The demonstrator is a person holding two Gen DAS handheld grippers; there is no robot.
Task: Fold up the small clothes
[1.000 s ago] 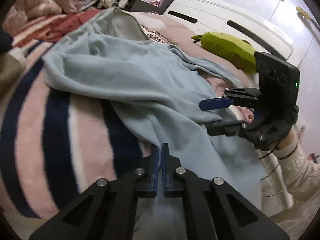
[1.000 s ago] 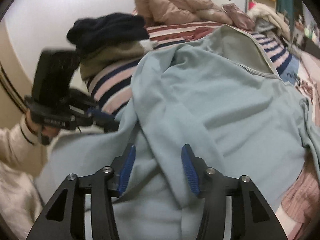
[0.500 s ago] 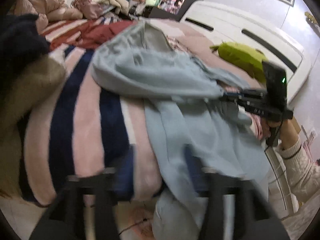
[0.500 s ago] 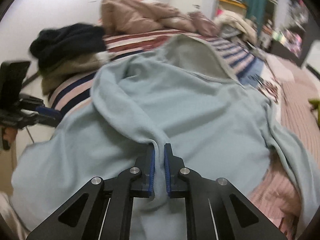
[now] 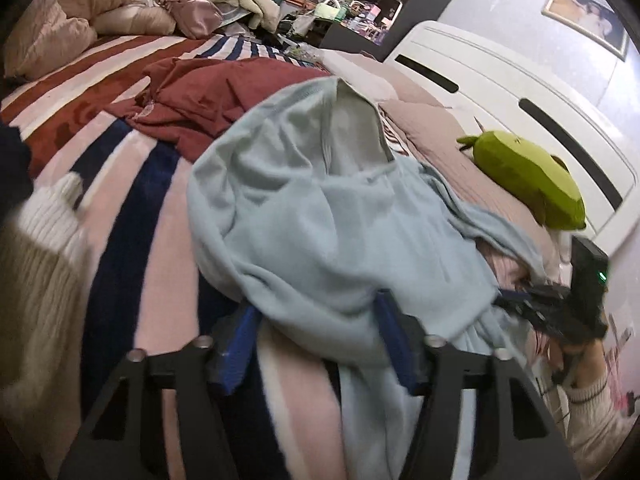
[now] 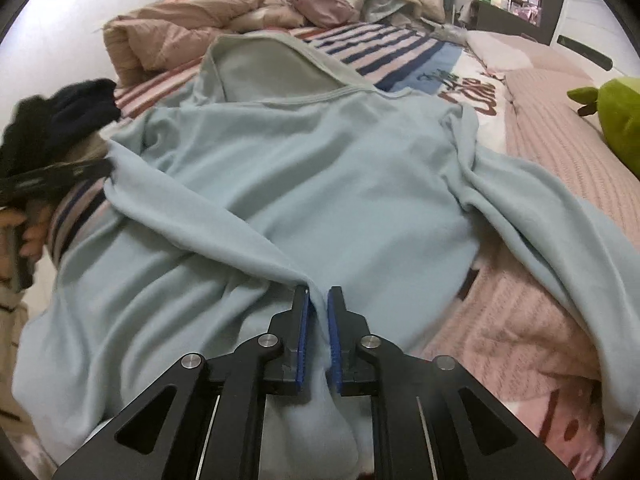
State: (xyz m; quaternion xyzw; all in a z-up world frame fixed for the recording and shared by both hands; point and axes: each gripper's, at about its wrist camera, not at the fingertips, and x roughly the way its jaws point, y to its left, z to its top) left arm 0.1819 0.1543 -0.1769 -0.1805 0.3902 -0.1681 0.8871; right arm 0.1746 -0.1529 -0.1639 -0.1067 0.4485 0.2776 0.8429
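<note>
A light blue long-sleeved top lies rumpled on the striped bed, neck opening toward the far side; it also shows in the right wrist view. My left gripper is open, its blue pads either side of a bunched fold of the top at its near left edge. My right gripper is shut on a pinched ridge of the top near the hem. It also appears at the right of the left wrist view. The left gripper's black body shows at the left edge of the right wrist view.
A dark red garment lies beyond the top. A green plush toy sits by the white headboard. A dark and beige clothes pile is at the left. Pink duvets lie at the far side.
My left gripper has opened and moved to the top's left edge. My right gripper has closed on a fold of the top and pulled the fabric flatter.
</note>
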